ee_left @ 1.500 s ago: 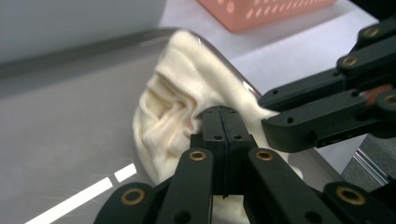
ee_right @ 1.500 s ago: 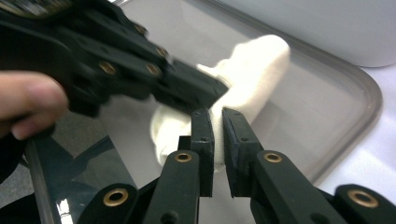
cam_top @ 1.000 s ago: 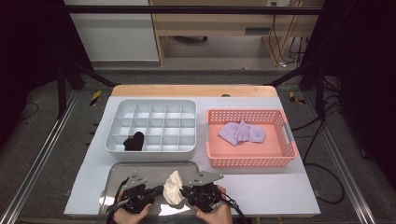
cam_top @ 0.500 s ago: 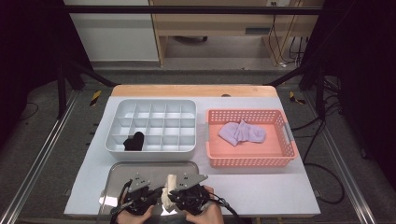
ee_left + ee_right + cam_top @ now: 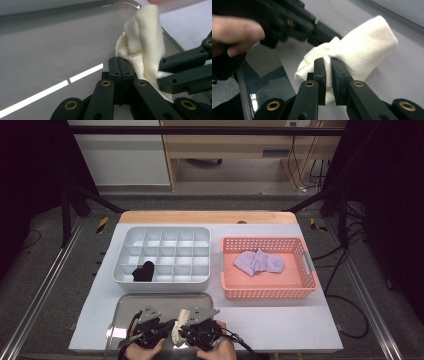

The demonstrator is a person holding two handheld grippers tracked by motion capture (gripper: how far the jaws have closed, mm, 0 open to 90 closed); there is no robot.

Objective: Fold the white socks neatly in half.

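Right now both grippers pinch one cream sock over the metal tray at the counter's near edge. Left gripper: jaws tight together w/ sock edge beside them. Right gripper: jaws narrow, clamped on bunched fabric. Behind: divided bin w/ black sock, pink basket w/ lilac socks.

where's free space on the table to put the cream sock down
Bare white table lies below the pink basket, right of the metal tray. The divided bin has many open cells. The tray's near end is crowded by both hand-held grippers on the cream sock.
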